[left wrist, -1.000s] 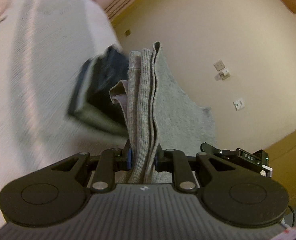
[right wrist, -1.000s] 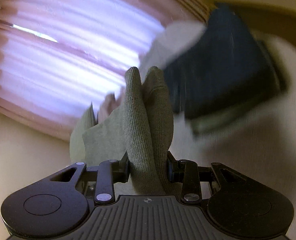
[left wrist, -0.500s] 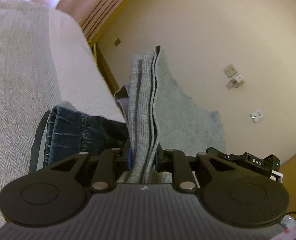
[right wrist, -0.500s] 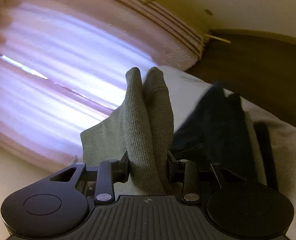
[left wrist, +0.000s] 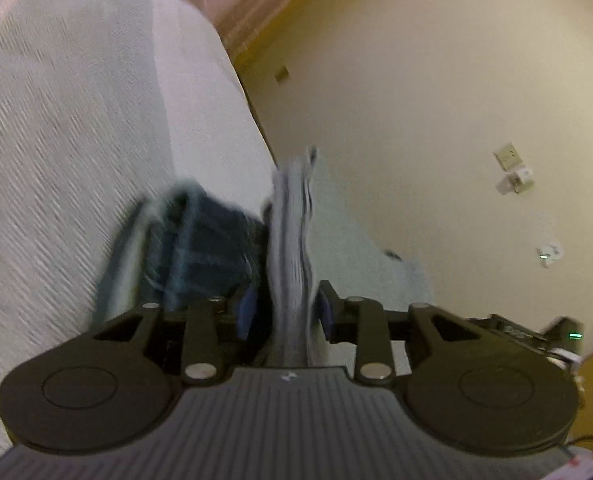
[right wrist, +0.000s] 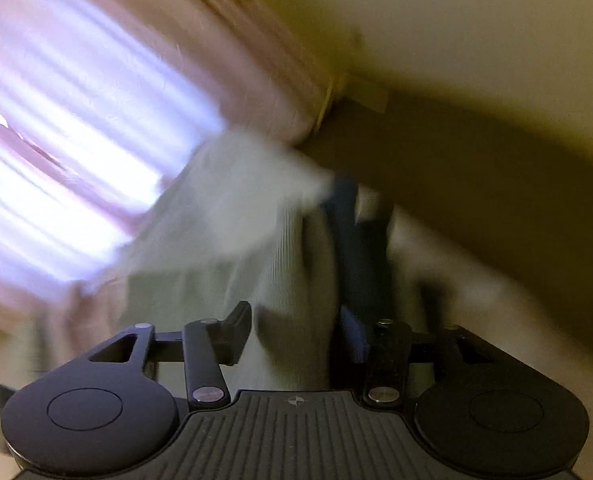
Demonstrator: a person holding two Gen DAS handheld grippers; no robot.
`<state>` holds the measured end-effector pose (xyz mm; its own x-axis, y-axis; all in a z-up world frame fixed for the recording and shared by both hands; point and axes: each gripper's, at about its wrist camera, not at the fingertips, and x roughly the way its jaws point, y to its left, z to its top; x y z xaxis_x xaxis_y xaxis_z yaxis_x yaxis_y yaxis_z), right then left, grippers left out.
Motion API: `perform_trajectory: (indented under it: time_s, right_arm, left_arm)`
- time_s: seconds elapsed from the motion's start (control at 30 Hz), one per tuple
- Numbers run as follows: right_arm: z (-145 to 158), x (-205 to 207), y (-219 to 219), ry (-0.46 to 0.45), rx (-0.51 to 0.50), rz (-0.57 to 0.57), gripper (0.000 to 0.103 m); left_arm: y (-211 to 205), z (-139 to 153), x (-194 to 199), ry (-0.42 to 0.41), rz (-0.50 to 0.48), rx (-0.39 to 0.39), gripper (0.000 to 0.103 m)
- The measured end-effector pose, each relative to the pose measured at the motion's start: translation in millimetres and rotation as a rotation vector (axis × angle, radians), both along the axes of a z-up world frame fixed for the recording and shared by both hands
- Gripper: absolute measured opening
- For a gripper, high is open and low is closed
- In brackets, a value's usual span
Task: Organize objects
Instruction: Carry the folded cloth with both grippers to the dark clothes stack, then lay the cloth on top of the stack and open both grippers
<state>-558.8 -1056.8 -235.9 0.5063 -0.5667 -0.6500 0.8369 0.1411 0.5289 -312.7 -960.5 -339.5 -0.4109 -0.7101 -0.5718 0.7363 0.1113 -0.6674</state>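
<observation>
While both tools' jaws are opening, the left tool [left wrist: 284, 314] and right tool [right wrist: 296, 332] each straddle the grey knit garment [left wrist: 290, 248], unpressed, with folded jeans [left wrist: 200, 248] at 10 o'clock on the bed [left wrist: 76, 140].

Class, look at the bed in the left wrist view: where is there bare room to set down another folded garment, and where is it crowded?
Free: the wide stretch of the white bedspread left of and beyond the folded jeans. Crowded: the bed's near edge, where the jeans lie right beside the grey knit standing between the opening jaws of the left tool.
</observation>
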Motion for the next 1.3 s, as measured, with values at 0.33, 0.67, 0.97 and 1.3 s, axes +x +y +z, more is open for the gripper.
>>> perform_trajectory:
  time_s: [0.33,0.67,0.97,1.3]
  right_arm:
    - [5.0,48.9,-3.4,0.301,-0.274,0.068,0.003]
    - [11.0,18.5,38.7,0.297,-0.271,0.084,0.003]
    - [31.8,7.2,133.0,0.304,-0.211,0.203,0.003]
    - [-15.3,52.9,119.9,0.495,-0.216,0.251,0.003]
  left_arm:
    - [-71.4,39.6,-59.6,-0.24,0.006,-0.092,0.021]
    - [-42.5,-3.5,-33.1,-0.082,0.093,-0.054,0.001]
    - [25.2,44.3,-84.5,-0.362,-0.116,-0.03,0.014]
    - [49.9,1.5,-116.1,-0.566,-0.151,0.105,0.012]
